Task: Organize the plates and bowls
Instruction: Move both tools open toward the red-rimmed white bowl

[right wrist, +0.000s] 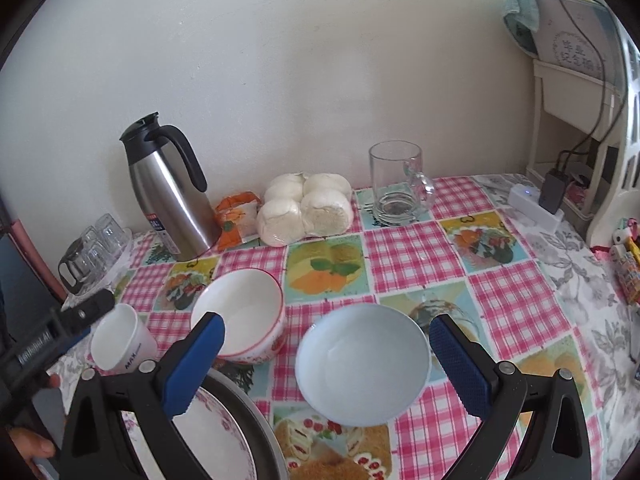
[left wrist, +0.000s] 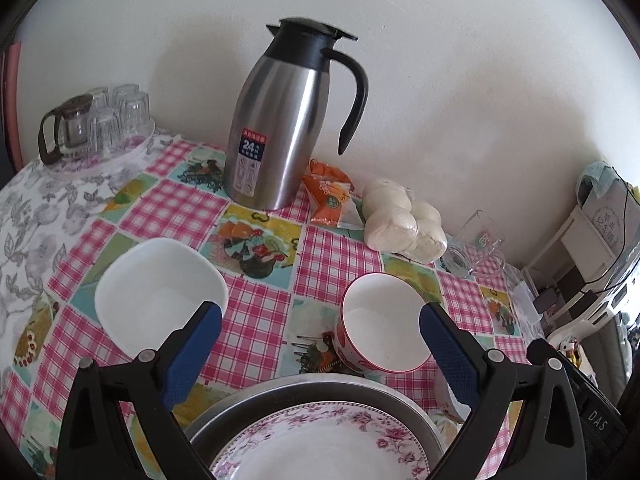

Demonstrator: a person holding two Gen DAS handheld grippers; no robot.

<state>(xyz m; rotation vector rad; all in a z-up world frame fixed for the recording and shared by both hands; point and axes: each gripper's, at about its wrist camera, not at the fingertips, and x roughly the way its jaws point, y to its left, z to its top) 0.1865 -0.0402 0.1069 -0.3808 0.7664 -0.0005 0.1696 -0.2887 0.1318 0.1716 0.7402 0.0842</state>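
— Scanning from my left: glossy white square bowl (left wrist: 160, 292) near the table's (left wrist: 256, 320) left edge, then a round red-patterned bowl (left wrist: 380, 324), smooth inside. My left gripper (left wrist: 320, 344) is spread wide, holding nothing, over a floral plate (left wrist: 320, 440) in a metal tray (left wrist: 320, 396).

— And your right?

— My right gripper (right wrist: 326, 364) gapes empty around a pale blue round bowl (right wrist: 362, 364). Steel carafe (right wrist: 168, 188), bagged buns (right wrist: 306, 208) and glass mug (right wrist: 396, 184) line the back edge.
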